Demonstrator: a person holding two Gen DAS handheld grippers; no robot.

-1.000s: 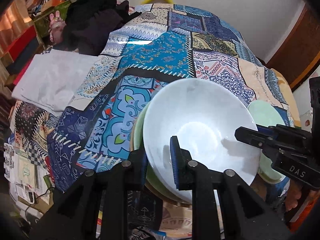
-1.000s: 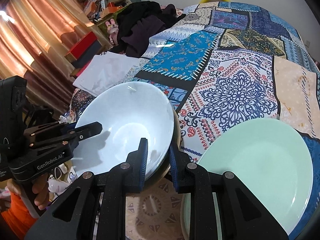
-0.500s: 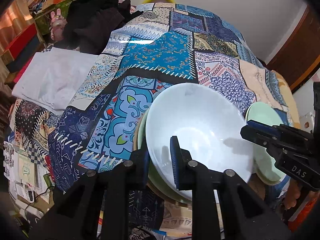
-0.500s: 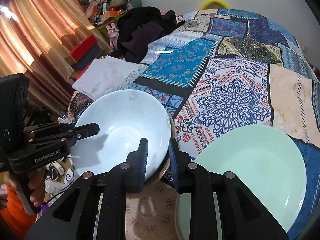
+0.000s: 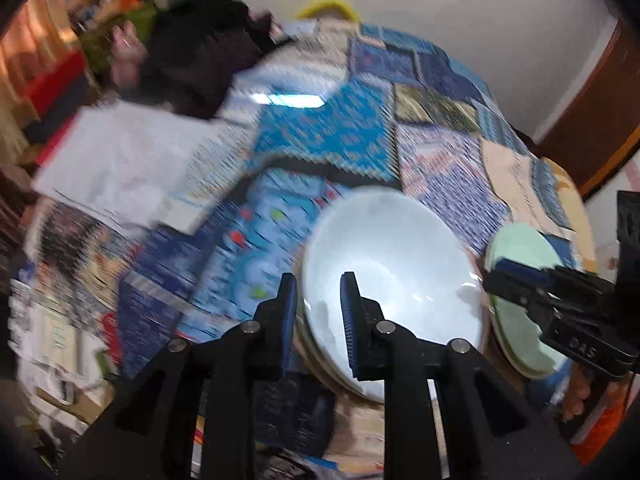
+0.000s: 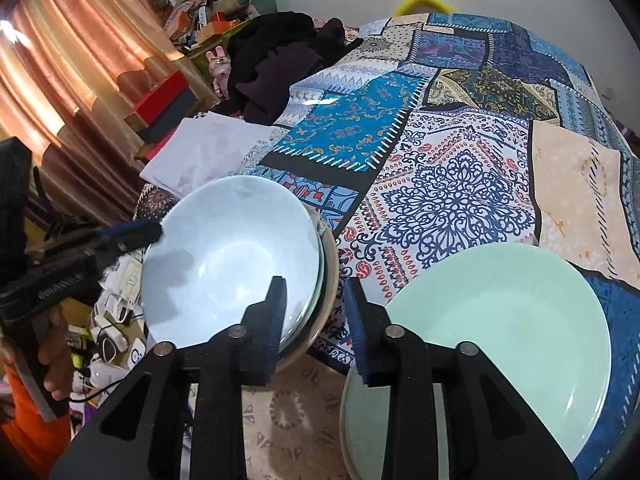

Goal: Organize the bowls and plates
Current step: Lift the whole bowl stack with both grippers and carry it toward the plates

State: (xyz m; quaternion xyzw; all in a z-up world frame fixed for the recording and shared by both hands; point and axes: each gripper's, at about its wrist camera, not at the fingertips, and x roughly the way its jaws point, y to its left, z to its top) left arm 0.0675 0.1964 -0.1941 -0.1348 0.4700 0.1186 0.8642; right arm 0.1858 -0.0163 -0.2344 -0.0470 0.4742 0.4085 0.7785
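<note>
A white bowl [image 5: 394, 264] [image 6: 232, 256] sits on top of a stack of dishes at the near edge of the patchwork tablecloth [image 6: 440, 184]. A pale green plate [image 6: 496, 328] [image 5: 520, 272] lies to its right. My left gripper [image 5: 318, 312] is open, its fingers either side of the bowl's near-left rim, not clamped on it. My right gripper [image 6: 316, 320] is open and empty, its fingers straddling the gap between the stack and the green plate. Each gripper shows at the edge of the other's view.
A white folded cloth [image 6: 204, 156] and a heap of dark clothes [image 6: 280, 60] lie at the far left of the table. Cluttered shelves and a curtain [image 6: 60, 92] stand to the left. The floor below the near edge holds cables and papers [image 6: 108, 344].
Both grippers have opened wider and let go of the bowl's rim. The bowl has settled on the stack. The left view is now motion-blurred as that gripper pulls back.
</note>
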